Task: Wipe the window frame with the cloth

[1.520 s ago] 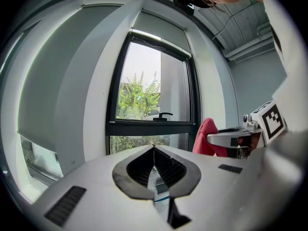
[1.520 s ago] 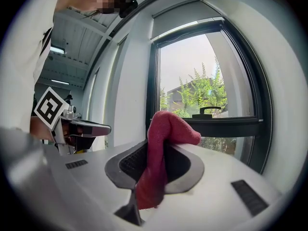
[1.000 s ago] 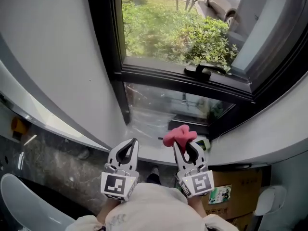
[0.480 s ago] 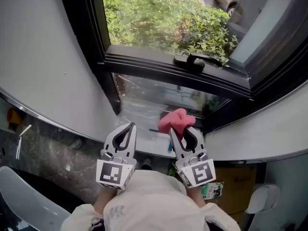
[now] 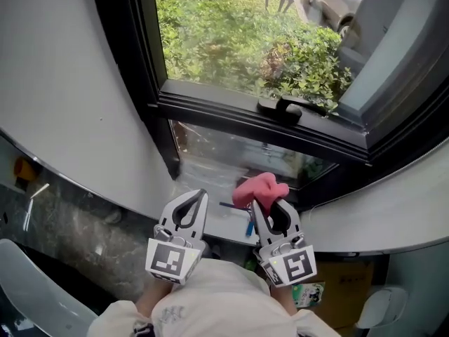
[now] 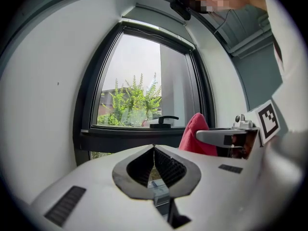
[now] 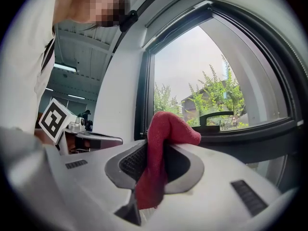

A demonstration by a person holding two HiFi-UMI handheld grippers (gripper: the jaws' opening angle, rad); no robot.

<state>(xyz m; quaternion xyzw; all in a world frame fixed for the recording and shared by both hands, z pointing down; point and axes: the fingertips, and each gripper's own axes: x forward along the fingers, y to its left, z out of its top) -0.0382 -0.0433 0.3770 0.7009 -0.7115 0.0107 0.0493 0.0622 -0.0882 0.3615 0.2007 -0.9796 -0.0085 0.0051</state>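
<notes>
Comparing with a second ago, I find almost nothing different. My right gripper still stays clamped on the crumpled pink-red fabric cloth, and the cloth bunches out above the jaw tips as before. It went a little forward and to the left, then came back, so it hangs at nearly the same place. The black metal window frame is still ahead of this gripper and above it, and the cloth does not touch it. In my judgement the wiping is not begun and I am only carrying the cloth toward the lower bar.

My left gripper is just beside the right one, with its jaws closed together and nothing between them.

For containers, I see only one, a brown cardboard box below and to the right of my right gripper. Its inside is hidden from me. A small packet with green print lies at its near edge, and I cannot tell whether it is in the box or beside it.
</notes>
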